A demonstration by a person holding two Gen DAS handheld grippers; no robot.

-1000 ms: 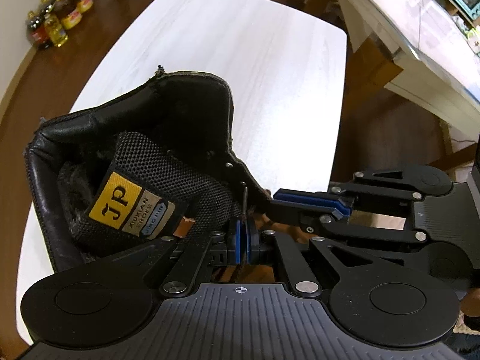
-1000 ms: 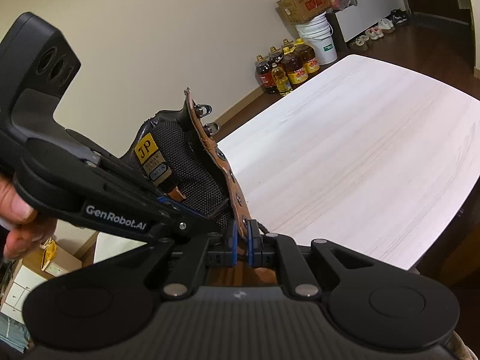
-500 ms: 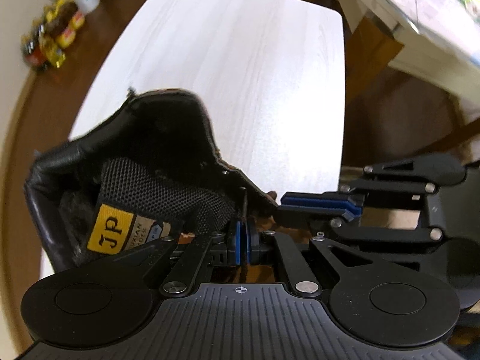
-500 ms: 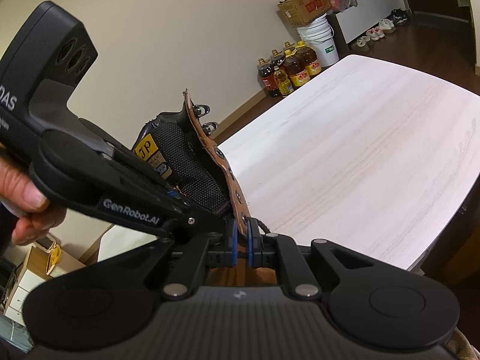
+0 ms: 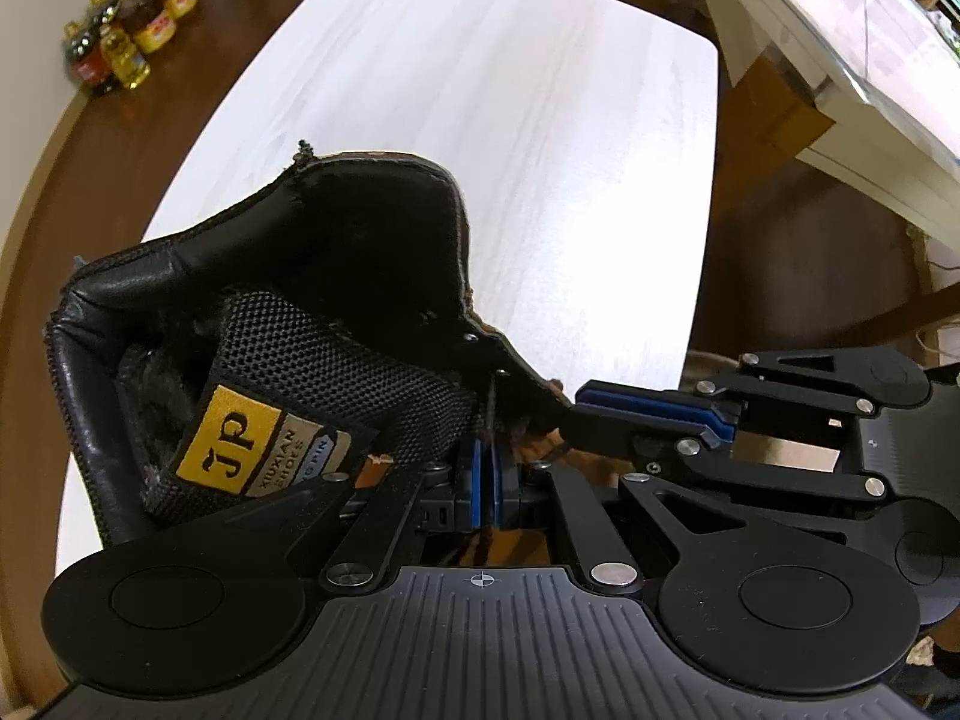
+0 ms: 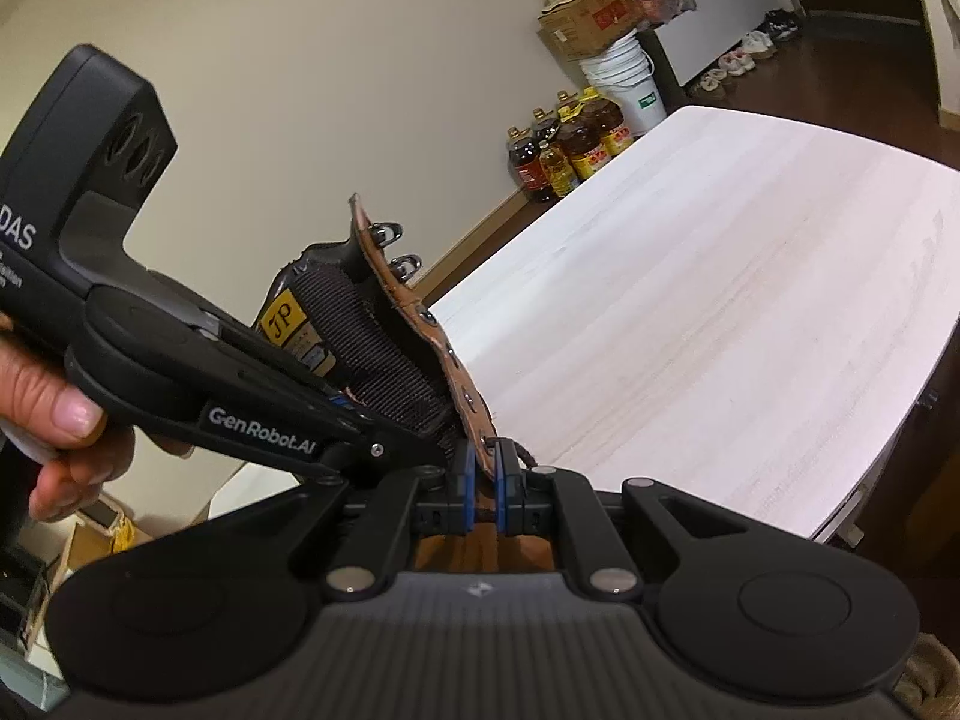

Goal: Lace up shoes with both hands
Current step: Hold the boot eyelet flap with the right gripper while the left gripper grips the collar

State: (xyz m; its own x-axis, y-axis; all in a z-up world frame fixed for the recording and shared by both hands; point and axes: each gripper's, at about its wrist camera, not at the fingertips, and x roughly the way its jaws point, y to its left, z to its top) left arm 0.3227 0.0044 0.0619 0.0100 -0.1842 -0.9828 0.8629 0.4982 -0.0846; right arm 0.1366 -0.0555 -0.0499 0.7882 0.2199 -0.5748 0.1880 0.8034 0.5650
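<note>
A brown boot (image 5: 336,240) with black lining and a mesh tongue with a yellow label (image 5: 231,432) is held over the white table (image 5: 480,90). My left gripper (image 5: 487,450) is shut on a thin dark lace (image 5: 491,402) that runs up to an eyelet in the boot's right flap. My right gripper (image 5: 573,420) comes in from the right, shut on the lower edge of that flap. In the right wrist view the right gripper (image 6: 485,459) pinches the brown eyelet flap (image 6: 420,324). The left gripper (image 6: 429,450), held by a hand (image 6: 54,414), reaches in beside it.
Oil bottles (image 6: 564,144), a white bucket (image 6: 627,84) and a cardboard box (image 6: 591,18) stand on the floor past the table's far end. A second, light table (image 5: 840,60) stands to the right across a gap of dark floor.
Both grippers keep their holds. The left gripper and the boot have shifted and turned slightly, so the table sits differently in the left wrist view.
</note>
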